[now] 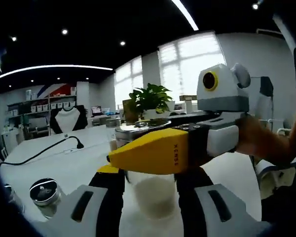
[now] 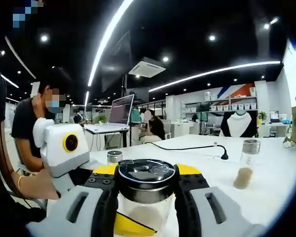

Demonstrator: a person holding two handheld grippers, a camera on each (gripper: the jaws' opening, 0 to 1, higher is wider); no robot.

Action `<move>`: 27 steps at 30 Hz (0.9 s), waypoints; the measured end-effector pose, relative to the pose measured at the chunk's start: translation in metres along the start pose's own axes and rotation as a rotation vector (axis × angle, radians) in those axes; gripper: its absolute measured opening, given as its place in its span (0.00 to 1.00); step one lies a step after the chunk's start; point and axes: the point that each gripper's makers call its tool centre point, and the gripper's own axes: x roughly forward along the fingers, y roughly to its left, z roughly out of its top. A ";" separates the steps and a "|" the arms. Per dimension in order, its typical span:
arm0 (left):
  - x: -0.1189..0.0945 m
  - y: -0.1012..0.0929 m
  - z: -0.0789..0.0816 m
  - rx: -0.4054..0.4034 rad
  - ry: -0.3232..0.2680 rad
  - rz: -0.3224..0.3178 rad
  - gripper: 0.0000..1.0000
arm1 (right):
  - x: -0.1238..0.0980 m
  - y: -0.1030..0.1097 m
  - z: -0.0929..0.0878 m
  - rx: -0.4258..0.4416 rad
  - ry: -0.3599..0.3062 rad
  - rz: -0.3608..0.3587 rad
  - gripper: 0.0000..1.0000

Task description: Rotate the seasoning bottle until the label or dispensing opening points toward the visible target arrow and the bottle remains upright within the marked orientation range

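Both grippers meet on one seasoning bottle standing upright on the white table: the right gripper has its jaws closed against the glass below the metal cap, the left gripper clamps its body of white powder. Turning while both hold risks a slip or tilt; no target arrow is visible, so overshoot is likely

A black cable crosses the white table; a second jar (brown powder inside) stands right, a potted plant far.
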 end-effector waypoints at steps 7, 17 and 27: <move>0.002 0.009 0.004 0.085 0.002 0.147 0.47 | 0.005 -0.001 0.007 -0.013 -0.044 -0.063 0.41; -0.001 0.017 0.004 0.059 -0.061 0.281 0.49 | 0.009 0.007 0.008 -0.008 -0.063 -0.104 0.41; 0.006 0.023 0.001 0.107 -0.011 0.382 0.57 | 0.009 0.016 0.014 -0.019 -0.093 -0.127 0.41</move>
